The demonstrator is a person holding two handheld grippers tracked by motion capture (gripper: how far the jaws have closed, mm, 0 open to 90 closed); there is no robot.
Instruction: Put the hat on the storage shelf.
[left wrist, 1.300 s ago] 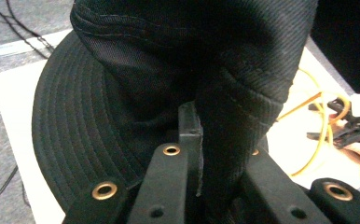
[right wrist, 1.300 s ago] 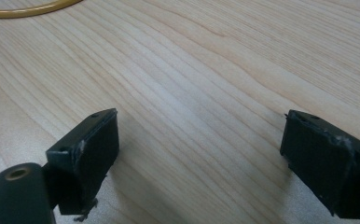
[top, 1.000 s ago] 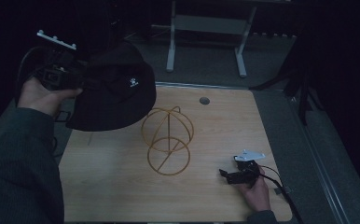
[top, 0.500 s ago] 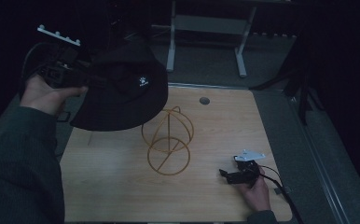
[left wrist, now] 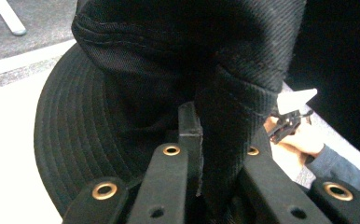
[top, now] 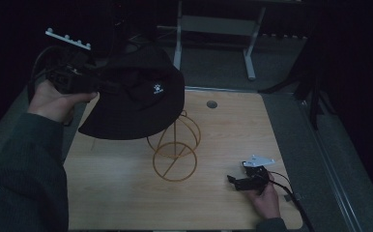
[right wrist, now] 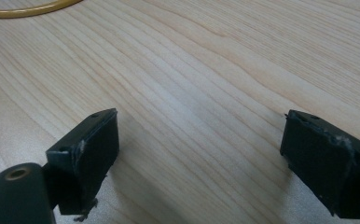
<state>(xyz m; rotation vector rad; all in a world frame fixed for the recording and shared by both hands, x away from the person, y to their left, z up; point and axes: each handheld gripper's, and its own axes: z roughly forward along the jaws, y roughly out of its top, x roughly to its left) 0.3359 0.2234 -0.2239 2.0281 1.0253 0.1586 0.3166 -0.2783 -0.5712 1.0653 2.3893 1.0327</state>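
With our left gripper (top: 95, 84) clamped on a fold of the black hat (top: 136, 99), held in the air just above the wire stand (top: 175, 147), and our right gripper (top: 242, 180) resting agape on the table (top: 126, 193), we risk the brim snagging a wire and tipping the stand.

The black bucket hat (top: 136, 99) hangs in the air above the left part of the surface (top: 223, 140), its brim pinched at the left edge and folded there; its crown faces up and toward the camera, with a small white logo on the front; its brim spreads wide, stitched in concentric rows; its right edge overlaps the top of the yellow wire stand (top: 175, 147) below it.
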